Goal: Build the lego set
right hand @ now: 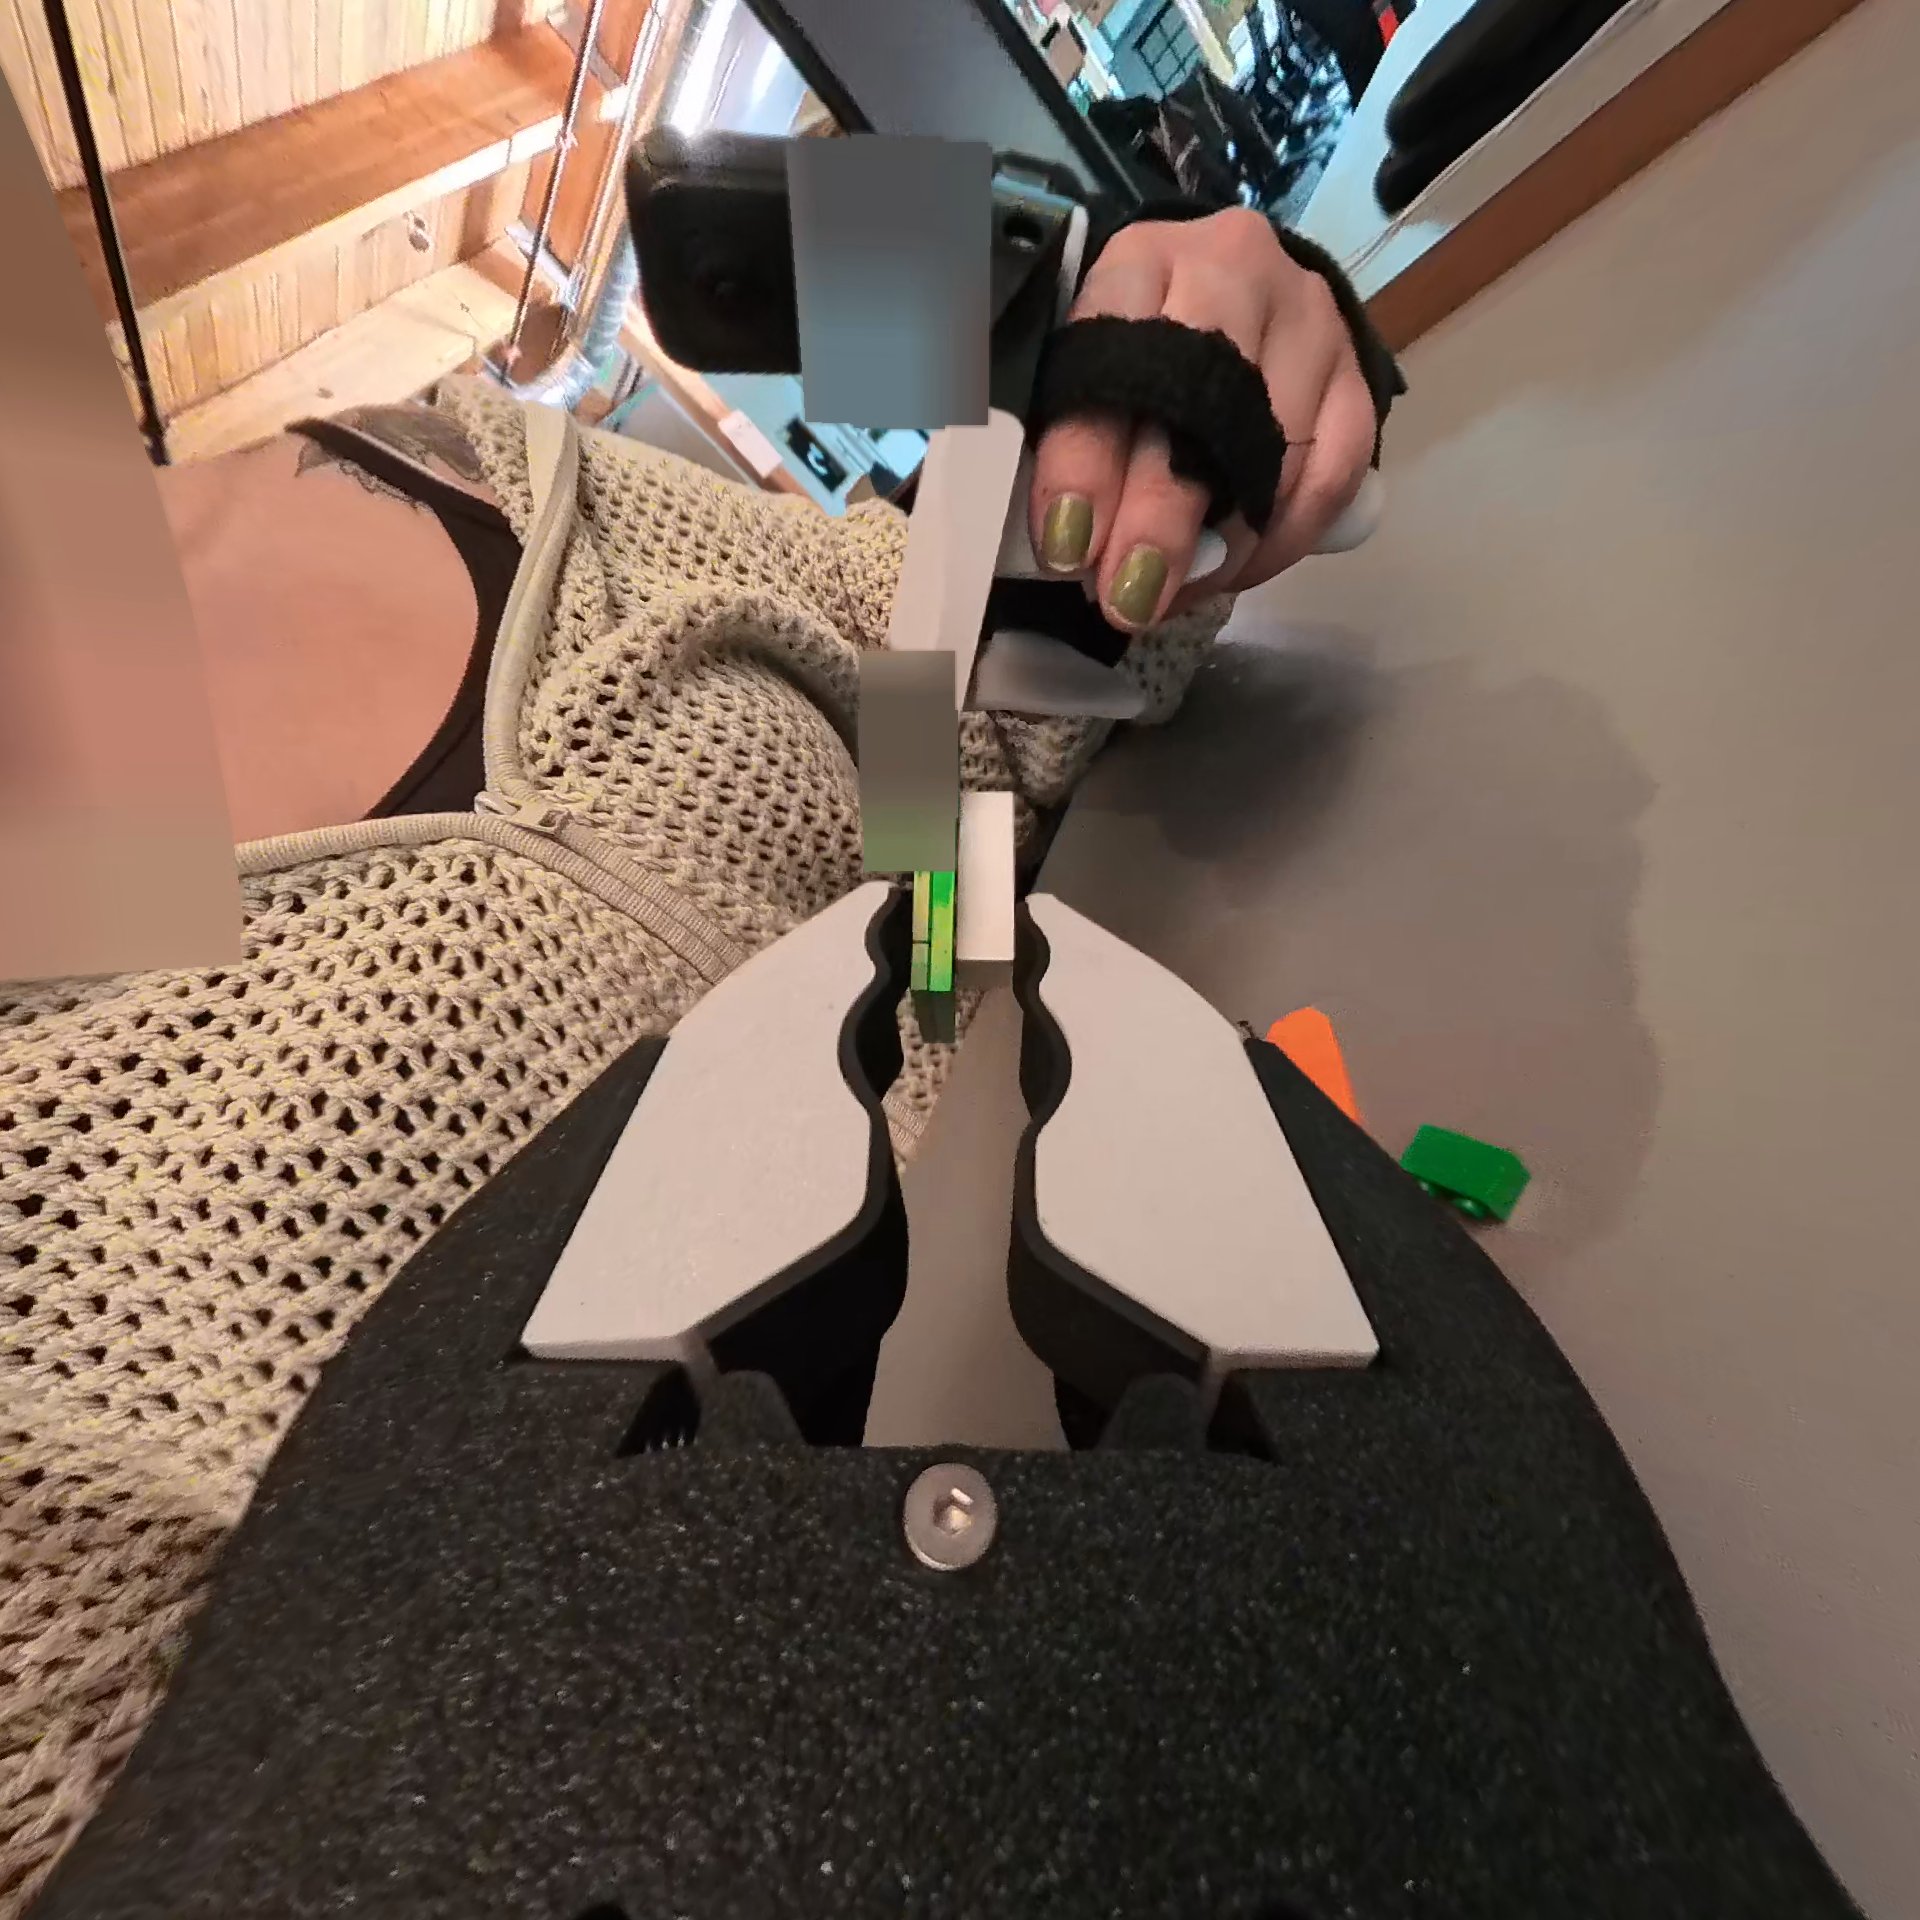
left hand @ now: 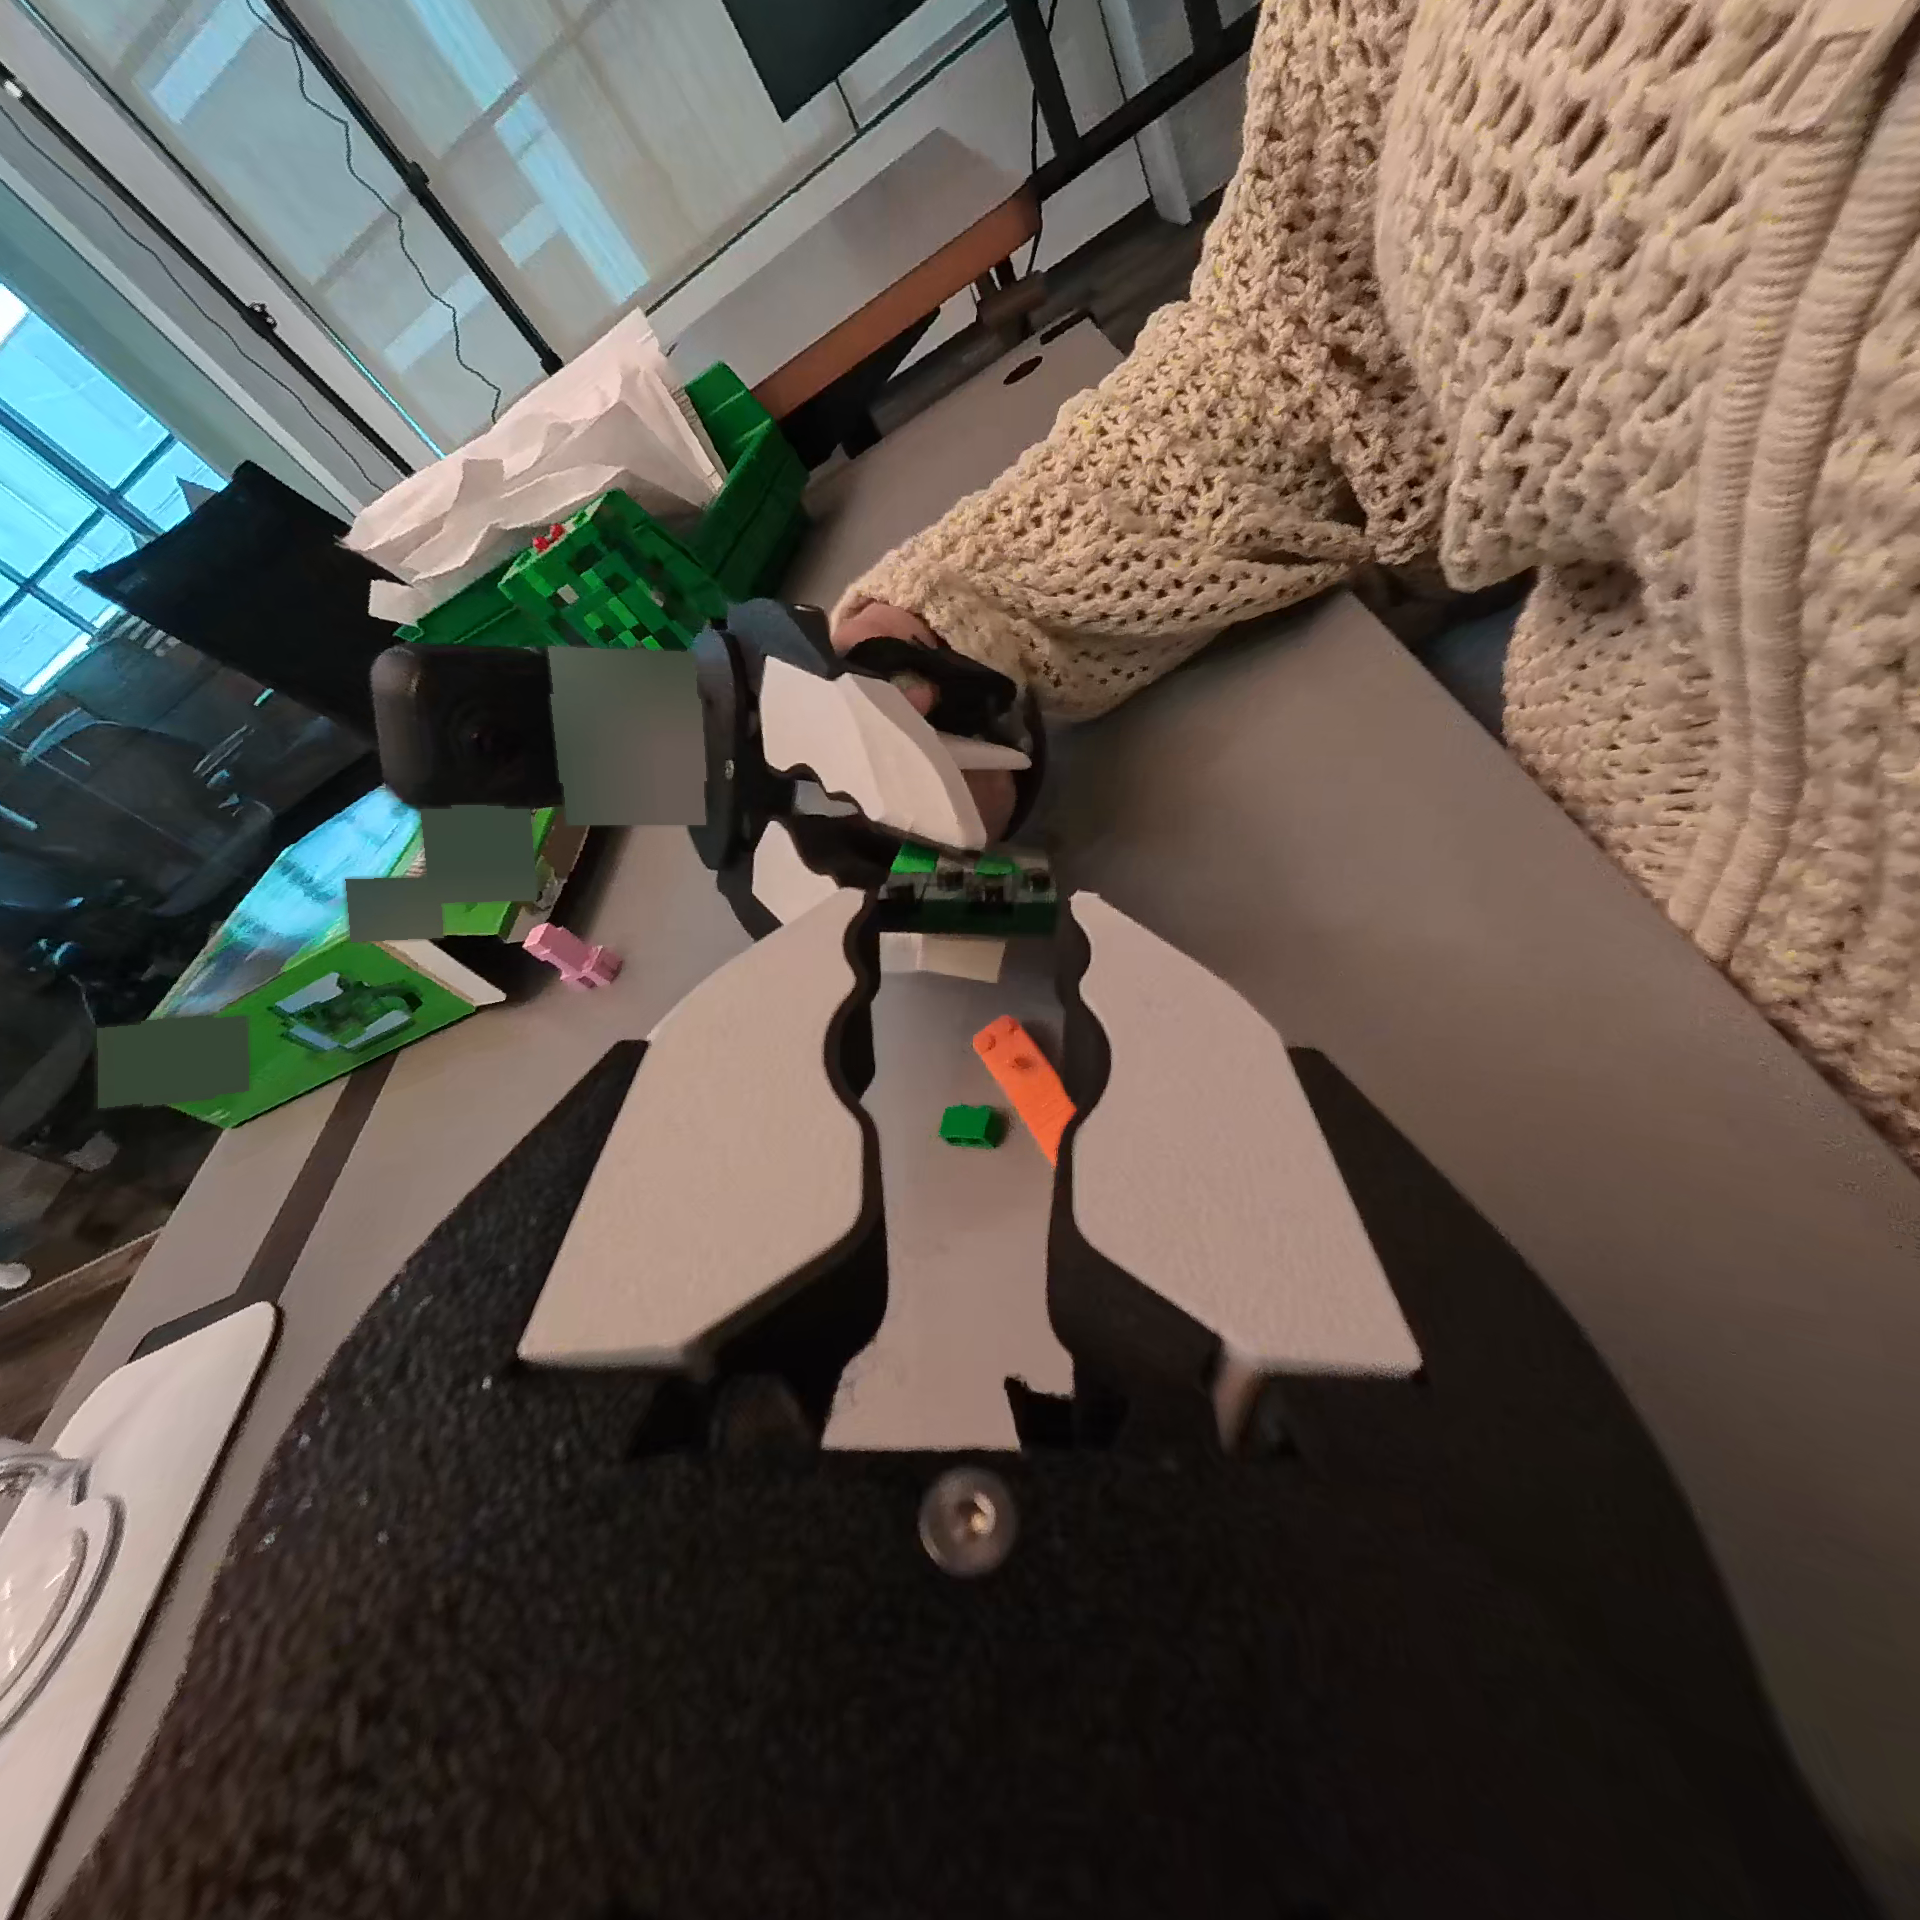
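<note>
A small green and black lego assembly [left hand: 971, 894] is held above the grey table [left hand: 1403, 987] between the tips of my left gripper [left hand: 971, 920], which is shut on its two ends. My right gripper [left hand: 914, 831] comes in from the far side, with one white finger above the assembly and one below. In the right wrist view the assembly [right hand: 935, 956] shows edge-on between the tips of my right gripper [right hand: 961, 920], beside a white finger [right hand: 985, 894] of the left gripper. A loose green brick [left hand: 971, 1127] and an orange brick separator [left hand: 1023, 1081] lie on the table beneath.
A pink lego pig [left hand: 571, 956], a green lego box [left hand: 312, 997], a green blocky build [left hand: 592, 592], white paper bags [left hand: 540, 468] and a green bin [left hand: 748, 457] sit at the far left. The person's knit sweater [left hand: 1558, 416] is close on the right. A clear bowl [left hand: 42, 1558] is at the near left. Only a small space, under 4 cm, lies between the two pairs of fingers. The right tips stand about 8 centimetres off the orange brick separator [left hand: 1023, 1081].
</note>
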`<control>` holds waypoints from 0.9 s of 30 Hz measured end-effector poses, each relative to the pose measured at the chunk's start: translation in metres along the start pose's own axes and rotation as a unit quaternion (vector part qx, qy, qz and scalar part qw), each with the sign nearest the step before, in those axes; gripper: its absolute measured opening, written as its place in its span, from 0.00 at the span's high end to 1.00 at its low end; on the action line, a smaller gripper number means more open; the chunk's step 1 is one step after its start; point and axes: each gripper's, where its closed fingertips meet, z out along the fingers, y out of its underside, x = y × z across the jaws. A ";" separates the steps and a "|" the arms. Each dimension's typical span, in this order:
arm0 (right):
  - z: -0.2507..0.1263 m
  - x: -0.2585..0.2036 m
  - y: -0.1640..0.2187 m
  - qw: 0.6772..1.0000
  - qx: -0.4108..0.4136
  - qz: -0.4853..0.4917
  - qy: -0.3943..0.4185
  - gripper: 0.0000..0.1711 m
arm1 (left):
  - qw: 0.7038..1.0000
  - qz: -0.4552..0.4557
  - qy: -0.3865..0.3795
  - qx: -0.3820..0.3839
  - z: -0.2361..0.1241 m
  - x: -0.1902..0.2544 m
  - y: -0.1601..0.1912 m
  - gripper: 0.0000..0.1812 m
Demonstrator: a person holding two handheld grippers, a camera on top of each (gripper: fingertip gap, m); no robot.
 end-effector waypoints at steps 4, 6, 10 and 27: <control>-0.003 0.004 -0.003 1.000 0.019 -0.004 0.007 0.89 | 1.000 0.012 -0.002 -0.004 0.001 -0.004 0.006 0.82; -0.004 0.005 -0.004 1.000 0.023 -0.010 0.013 0.87 | 1.000 0.022 0.000 -0.011 0.003 -0.005 0.008 0.82; -0.004 0.006 -0.008 0.999 0.030 -0.026 0.026 0.86 | 0.999 0.040 0.015 -0.021 0.006 -0.004 0.009 0.82; -0.019 0.024 0.016 0.955 -0.073 -0.177 0.226 0.85 | 0.993 0.045 0.011 -0.112 0.009 0.009 0.049 0.82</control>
